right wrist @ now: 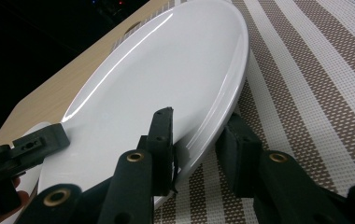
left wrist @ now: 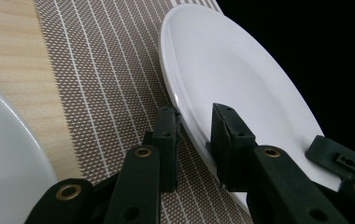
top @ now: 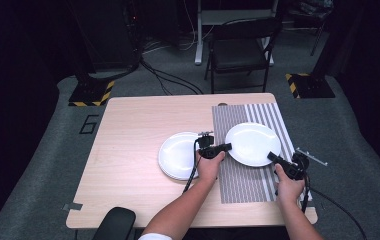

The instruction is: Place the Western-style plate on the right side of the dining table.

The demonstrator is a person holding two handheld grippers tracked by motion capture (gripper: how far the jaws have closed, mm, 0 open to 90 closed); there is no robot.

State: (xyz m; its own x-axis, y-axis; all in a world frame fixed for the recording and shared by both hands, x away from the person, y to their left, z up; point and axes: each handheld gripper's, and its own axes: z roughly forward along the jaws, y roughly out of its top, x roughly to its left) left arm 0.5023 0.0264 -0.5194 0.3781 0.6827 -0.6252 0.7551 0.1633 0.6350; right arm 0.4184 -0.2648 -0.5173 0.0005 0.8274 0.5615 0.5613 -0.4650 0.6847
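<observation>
I grip a white plate [top: 253, 143] over the striped placemat [top: 243, 182], my left gripper [top: 226, 147] clamped on its left rim, my right gripper [top: 272, 157] on its near right edge. Just beside it, a second plate [top: 175, 157] sits on the bare wooden table [top: 128, 145]. My gripper views show the held plate tilted; the high view adds a black chair [top: 240, 50] beyond the table.

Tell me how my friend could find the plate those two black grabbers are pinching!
Look at the wooden table, then at the striped placemat on its right side. A white plate sits over that mat, with the left gripper pinching its left rim and the right gripper its near right rim. The other white plates lie on bare wood, ungripped.
</observation>
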